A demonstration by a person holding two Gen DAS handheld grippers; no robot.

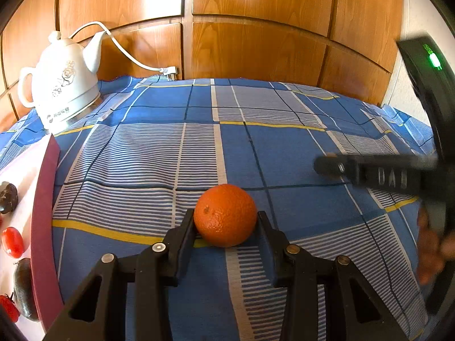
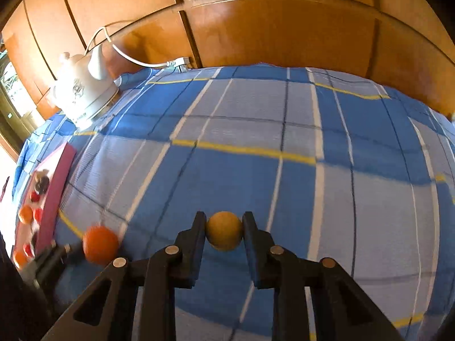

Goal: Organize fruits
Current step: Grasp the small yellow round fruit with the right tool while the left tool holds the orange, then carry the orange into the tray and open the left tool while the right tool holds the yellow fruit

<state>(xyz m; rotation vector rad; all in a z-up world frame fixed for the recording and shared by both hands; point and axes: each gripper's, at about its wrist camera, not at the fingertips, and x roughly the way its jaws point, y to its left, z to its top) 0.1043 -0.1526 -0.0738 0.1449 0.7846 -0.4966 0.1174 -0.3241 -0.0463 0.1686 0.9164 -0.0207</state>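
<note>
Left wrist: tray (image 1: 45,199) fruits cut off.

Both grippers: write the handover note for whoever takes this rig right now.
Left gripper: shut on the orange, low over the blue checked cloth.
Right gripper: shut on a small tan round fruit, above the cloth.
Tray with a maroon rim at the left edge of the cloth: already holds small red fruits, dark fruits and orange ones.
White kettle stands behind the tray.
Left to do: probably carry both held fruits to the tray and release.
</note>
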